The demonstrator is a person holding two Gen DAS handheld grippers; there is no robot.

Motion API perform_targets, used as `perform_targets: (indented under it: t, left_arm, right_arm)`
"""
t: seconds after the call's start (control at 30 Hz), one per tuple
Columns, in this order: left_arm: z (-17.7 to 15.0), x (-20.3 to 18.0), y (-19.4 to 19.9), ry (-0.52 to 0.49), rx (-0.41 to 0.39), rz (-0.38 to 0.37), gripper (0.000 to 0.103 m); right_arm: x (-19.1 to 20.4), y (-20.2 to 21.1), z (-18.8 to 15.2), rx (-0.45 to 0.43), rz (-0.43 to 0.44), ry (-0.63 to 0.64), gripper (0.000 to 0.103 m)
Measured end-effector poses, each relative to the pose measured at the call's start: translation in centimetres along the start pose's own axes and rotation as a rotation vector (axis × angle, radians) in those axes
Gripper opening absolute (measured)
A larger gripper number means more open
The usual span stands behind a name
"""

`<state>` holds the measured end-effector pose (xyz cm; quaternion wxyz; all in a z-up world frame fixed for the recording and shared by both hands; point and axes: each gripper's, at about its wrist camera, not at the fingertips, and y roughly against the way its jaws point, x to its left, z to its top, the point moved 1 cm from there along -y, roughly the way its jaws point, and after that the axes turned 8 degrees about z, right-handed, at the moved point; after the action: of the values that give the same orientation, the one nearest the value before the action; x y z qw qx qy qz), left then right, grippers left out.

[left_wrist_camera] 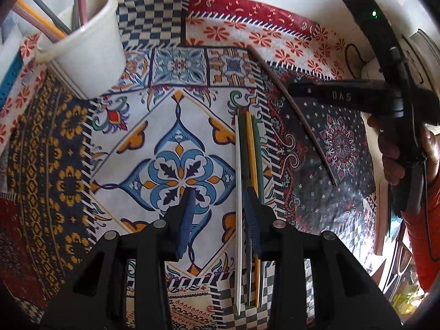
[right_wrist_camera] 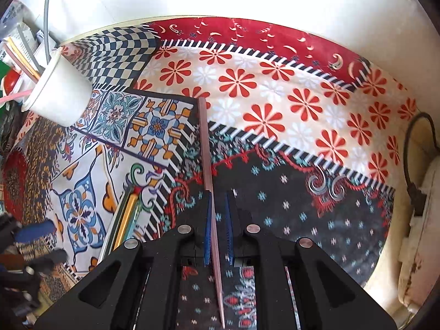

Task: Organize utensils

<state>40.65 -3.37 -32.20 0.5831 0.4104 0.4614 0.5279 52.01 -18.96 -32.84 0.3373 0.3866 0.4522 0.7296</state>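
Pink chopstick [right_wrist_camera: 210,192] between right gripper [right_wrist_camera: 218,220] jaws

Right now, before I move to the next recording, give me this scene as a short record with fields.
surface: patchwork patterned tablecloth
holder: white plastic cup holding pink, yellow and grey chopsticks
bundle: four loose chopsticks, white, green, yellow, green, side by side on the cloth
single: pinkish-brown chopstick lying apart from the bundle
left gripper: open over the bundle, gripping nothing
right gripper: jaws narrowly apart astride the single chopstick
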Motion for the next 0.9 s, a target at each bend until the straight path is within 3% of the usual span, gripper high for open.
perform_targets:
  t: [0.3, 0.4, 0.6, 0.73, 0.9]
  left_arm:
    - [-0.6, -1.7, -2.5, -0.043, 0.062, 0.027, 0.036]
    - [-0.4, -2.0, -2.5, -0.059, 0.041, 0.043, 0.036]
    - [-0.2, -2.5, -2.7, -0.092, 0.004, 0.11, 0.023]
    - [0.6, -1.9, -3.1, -0.085, 0.001, 0.154, 0.006]
    - [1.3, 0.3, -3.2, -0.044, 0.016, 0.165, 0.006]
  right_arm:
    - [2.6, -2.9, 1.9, -0.016, -0.056, 0.09, 0.008]
    - [3.0, -3.3, 2.1, -0.025, -0.058, 0.09, 0.008]
    - [2.1, -1.7, 0.1, -0.016, -0.004, 0.05, 0.006]
    - [1.9, -1.4, -1.0, -0.007, 0.008, 0.053, 0.006]
    - [1.8, -1.4, -1.8, 0.001, 0.002, 0.063, 0.006]
